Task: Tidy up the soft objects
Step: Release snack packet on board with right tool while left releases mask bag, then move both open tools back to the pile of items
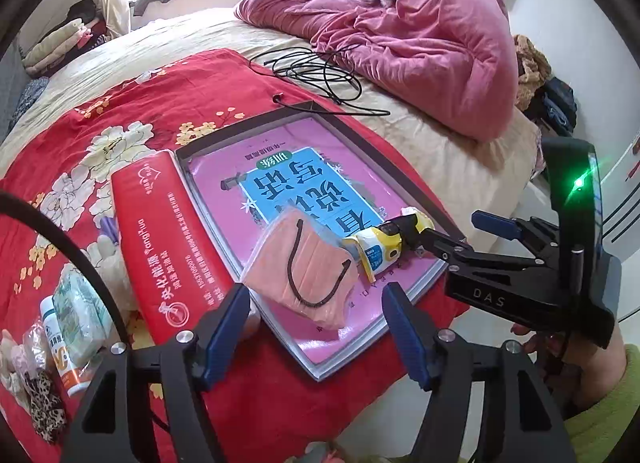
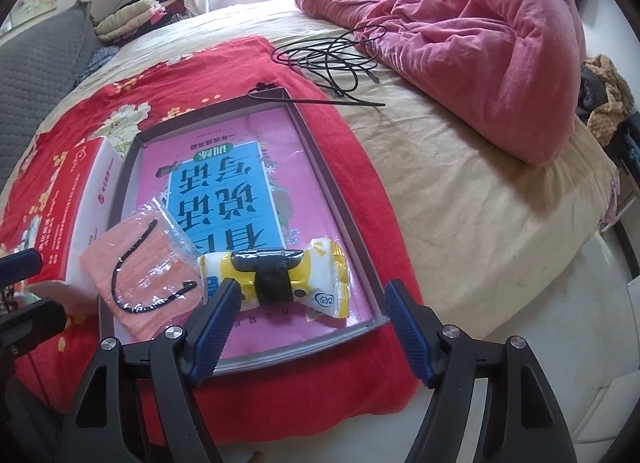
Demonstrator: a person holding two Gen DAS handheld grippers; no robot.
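A shallow grey tray lined with a pink and blue book cover lies on a red floral cloth on the bed. A pink face mask in clear wrap lies at the tray's near left. A yellow and white tissue pack with a black clip around its middle lies beside the mask. My left gripper is open, just in front of the mask. My right gripper is open, its fingers either side of the tissue pack; from the left wrist view it reaches in from the right.
A red and white tissue box lies left of the tray. A green-white packet, a small bottle and hair ties sit at the near left. A black cable and a pink quilt lie beyond.
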